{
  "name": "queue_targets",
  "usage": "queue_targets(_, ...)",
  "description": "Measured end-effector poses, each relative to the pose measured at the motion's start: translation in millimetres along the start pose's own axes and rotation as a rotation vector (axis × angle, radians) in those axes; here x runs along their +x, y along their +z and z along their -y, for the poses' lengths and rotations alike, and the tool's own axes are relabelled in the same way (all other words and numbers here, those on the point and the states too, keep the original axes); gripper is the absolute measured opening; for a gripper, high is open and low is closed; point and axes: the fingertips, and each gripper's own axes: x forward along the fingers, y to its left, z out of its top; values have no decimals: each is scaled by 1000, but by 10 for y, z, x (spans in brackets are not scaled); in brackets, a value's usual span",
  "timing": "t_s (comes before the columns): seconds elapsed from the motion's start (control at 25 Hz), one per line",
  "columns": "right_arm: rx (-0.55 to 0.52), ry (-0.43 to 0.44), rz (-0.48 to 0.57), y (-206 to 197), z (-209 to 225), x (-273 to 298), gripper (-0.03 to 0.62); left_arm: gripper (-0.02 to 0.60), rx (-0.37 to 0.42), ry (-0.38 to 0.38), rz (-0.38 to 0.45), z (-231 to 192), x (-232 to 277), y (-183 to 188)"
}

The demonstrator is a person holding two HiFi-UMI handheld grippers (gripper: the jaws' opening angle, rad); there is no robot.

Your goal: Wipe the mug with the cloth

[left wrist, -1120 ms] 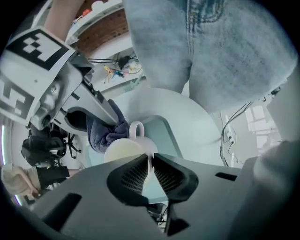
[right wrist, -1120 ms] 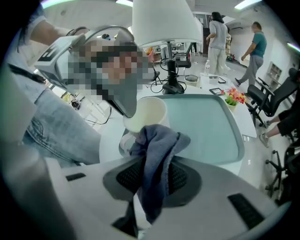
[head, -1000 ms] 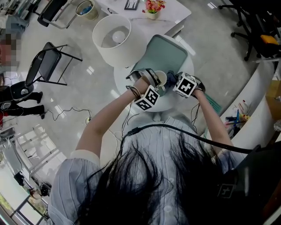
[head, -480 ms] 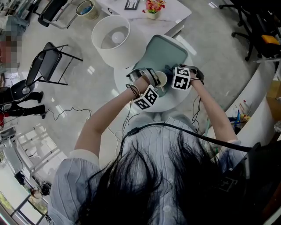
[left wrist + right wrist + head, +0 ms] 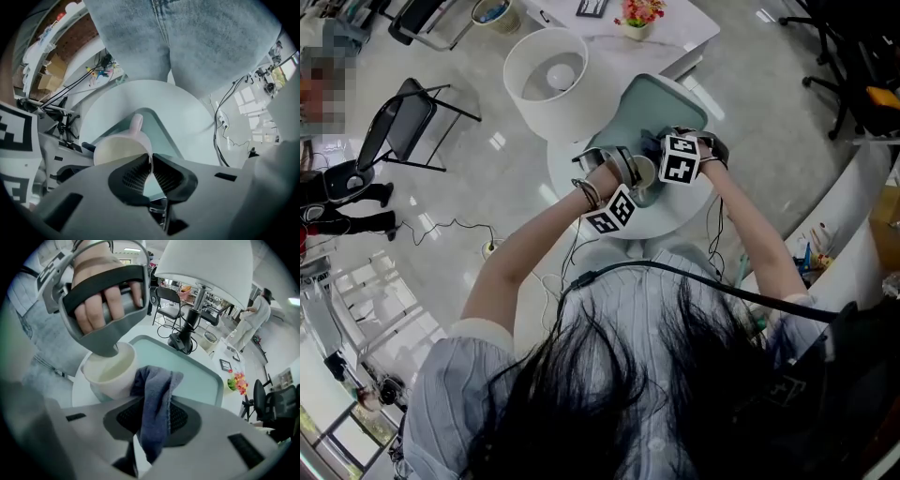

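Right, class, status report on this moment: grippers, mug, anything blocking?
Left gripper shut on mug rim. Right gripper shut on cloth, cloth at mug's side. Nothing in the way.

Small round white table [image 5: 661, 217], bare top showing at 6 and 9 o'clock. Pale green tray [image 5: 647, 108] with rounded corners lying flat on it, covering the centre and reaching the rim around 12 to 1 o'clock.

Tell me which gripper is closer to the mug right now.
Left. The left gripper is shut on the rim of the mug, so it touches it. The right gripper holds the cloth just beside the mug's outer wall.
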Motion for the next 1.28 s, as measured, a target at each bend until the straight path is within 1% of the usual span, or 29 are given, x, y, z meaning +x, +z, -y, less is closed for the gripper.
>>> queue_targets(0.08,-5,-3,4,64,-18,-13,94,40,-35,-4,14,14,-42,45)
queue_targets(0.12,-9,-7,6,86,-9,-9,94,40,-41,-6,16,7,-48,51)
queue_targets(0.24,-25,-16,20,168,49,20,94,41,-19,-11,4,-13,-36,28)
queue_targets(0.36,-40,-18,39,273,57,5,94,41,-22,-22,1,-8,-35,42)
queue_targets(0.48,-22,-10,83,401,66,-21,94,41,-36,-20,4,-14,-40,52)
queue_targets(0.6,-2,-7,98,451,75,-18,94,41,-73,-13,3,-33,-57,52)
queue_targets(0.76,36,-21,94,397,102,-13,94,44,-171,25,-7,-82,-94,1)
queue_targets(0.96,146,-20,117,320,142,-39,94,67,-328,64,-9,-138,-208,-134)
queue_targets(1.12,234,-52,120,220,176,-64,94,71,-462,109,-5,-163,-314,-229)
queue_targets(1.2,285,-84,119,164,202,-83,94,71,-542,150,6,-185,-386,-267)
queue_targets(1.28,347,-118,121,103,231,-115,94,69,-639,207,29,-239,-483,-302)
